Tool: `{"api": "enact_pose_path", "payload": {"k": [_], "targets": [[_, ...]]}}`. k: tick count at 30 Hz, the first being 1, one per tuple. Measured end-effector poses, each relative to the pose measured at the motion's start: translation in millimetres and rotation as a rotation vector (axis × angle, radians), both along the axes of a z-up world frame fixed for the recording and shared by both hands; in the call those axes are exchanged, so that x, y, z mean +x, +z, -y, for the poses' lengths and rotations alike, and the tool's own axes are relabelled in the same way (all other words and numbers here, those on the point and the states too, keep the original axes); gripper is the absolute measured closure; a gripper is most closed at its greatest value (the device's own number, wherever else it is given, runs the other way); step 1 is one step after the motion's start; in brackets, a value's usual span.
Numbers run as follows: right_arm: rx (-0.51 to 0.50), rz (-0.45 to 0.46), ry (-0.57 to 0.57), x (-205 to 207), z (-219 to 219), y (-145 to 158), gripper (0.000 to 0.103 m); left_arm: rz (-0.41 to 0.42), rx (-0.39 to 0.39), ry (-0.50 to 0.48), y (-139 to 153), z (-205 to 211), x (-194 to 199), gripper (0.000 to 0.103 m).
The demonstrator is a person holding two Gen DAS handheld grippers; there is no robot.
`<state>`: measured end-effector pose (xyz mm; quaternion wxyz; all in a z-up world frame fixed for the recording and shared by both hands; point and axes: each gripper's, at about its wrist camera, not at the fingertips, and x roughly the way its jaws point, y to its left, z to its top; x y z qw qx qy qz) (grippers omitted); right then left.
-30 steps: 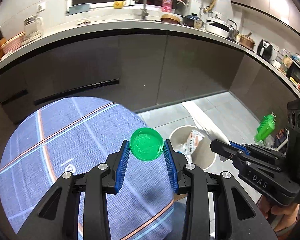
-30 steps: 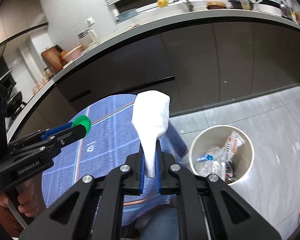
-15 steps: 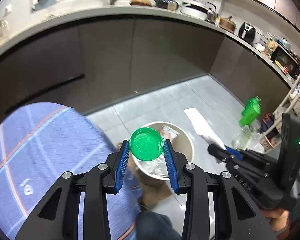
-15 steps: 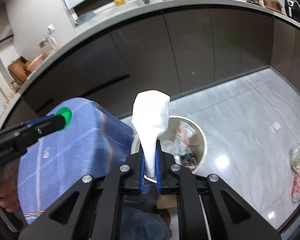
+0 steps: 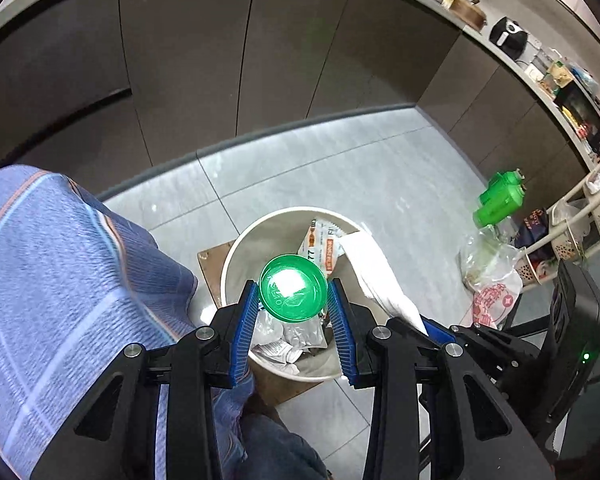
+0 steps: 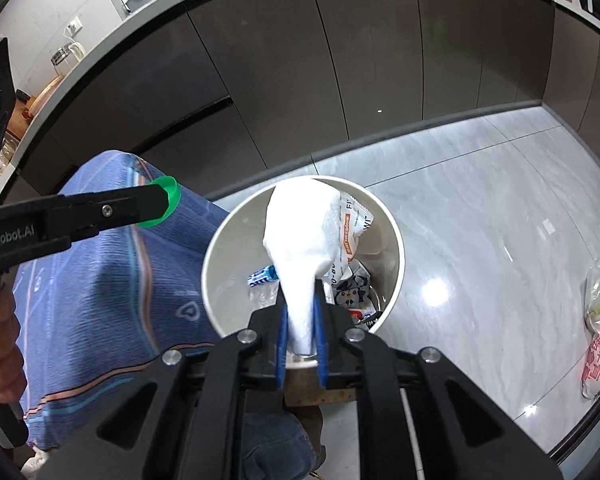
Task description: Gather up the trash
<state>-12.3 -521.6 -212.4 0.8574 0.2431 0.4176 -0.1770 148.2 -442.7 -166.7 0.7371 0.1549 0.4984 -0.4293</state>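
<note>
1. Left wrist view: the left tongs stay clamped on a green lid. A second ago they were over the blue-covered table; now they hang over the bin, which already holds wrappers.
2. Right wrist view: the right tongs have come down over the bin too. They are opening, with the white napkin between them, possibly not yet free.
3. Reading: both items look ready to drop; the napkin goes first.
</note>
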Motion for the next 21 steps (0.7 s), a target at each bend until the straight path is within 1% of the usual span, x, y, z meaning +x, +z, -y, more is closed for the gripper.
{"api": "enact_pose_path", "payload": {"k": [1,2,3,4,5,6,7,8,9,10,13,15,21], "targets": [[0.002,-0.005,0.008,4,3,-6,0.083,0.0,0.003,0.004,-6,3,2,0.068],[0.007,-0.014,0.021,7,5,-12,0.072,0.003,0.004,0.007,-10,6,4,0.066],[0.011,-0.024,0.033,9,6,-17,0.053,0.007,0.006,0.008,-13,8,5,0.061],[0.009,-0.036,0.048,12,5,-23,0.045,0.017,0.007,0.011,-16,11,6,0.043],[0.003,-0.04,0.059,14,3,-26,0.04,0.034,0.006,0.019,-18,12,6,0.028],[-0.014,-0.046,0.077,15,2,-29,0.038,0.071,-0.003,0.037,-17,13,5,0.026],[-0.03,-0.05,0.091,14,0,-31,0.032,0.091,-0.01,0.04,-17,13,5,0.024],[-0.044,-0.051,0.096,13,-2,-32,0.022,0.101,-0.012,0.038,-17,13,5,0.015],[-0.056,-0.044,0.1,11,-4,-32,0.016,0.104,-0.012,0.036,-17,14,5,0.012],[-0.059,-0.037,0.105,11,-4,-32,0.014,0.111,-0.018,0.037,-16,14,5,0.009],[-0.064,-0.035,0.118,9,-6,-31,0.004,0.126,-0.026,0.041,-15,15,3,0.009],[-0.074,-0.042,0.121,10,-6,-29,0.004,0.124,-0.024,0.04,-14,13,2,0.009],[-0.095,-0.05,0.13,12,-11,-21,0.004,0.156,-0.035,0.06,-1,6,0,0.009]]}}
